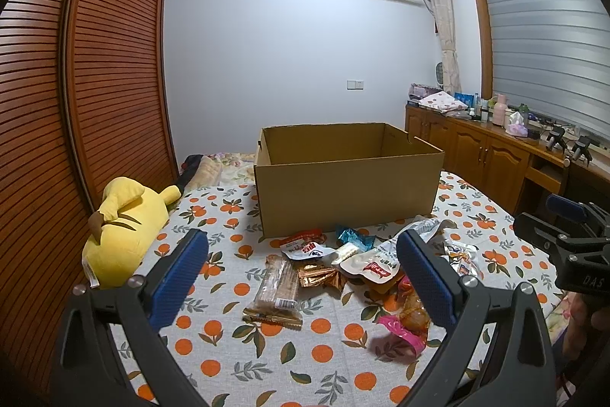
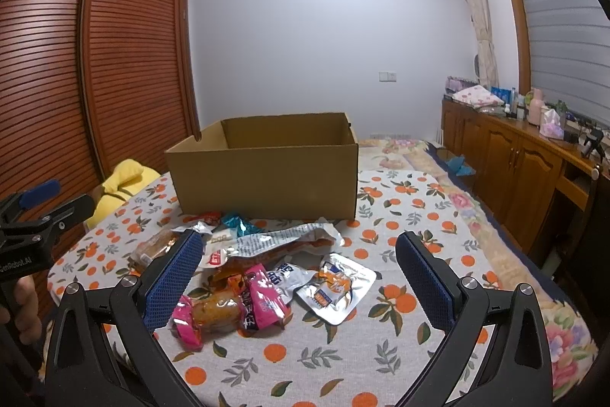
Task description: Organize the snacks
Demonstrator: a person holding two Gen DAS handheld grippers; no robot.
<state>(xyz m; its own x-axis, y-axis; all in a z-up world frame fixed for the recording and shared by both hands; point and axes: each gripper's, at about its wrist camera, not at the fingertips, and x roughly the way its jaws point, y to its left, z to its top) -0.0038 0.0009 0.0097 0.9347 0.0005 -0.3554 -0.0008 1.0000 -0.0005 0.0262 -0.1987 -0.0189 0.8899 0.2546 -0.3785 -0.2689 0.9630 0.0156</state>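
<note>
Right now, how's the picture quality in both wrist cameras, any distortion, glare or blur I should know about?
Left wrist view: strong fisheye bending, the wardrobe bows outward, corners go black; the snack pile is sharp under even indoor light. Right wrist view: same curvature; small glare on the silver pouch; the open right tongs look sharp, and the cardboard box reads clearly.

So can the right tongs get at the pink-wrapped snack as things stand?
Probably yes: the right tongs are open and empty, and the pink-wrapped snack lies uncovered on top of the pile, just ahead of the left finger.
</note>
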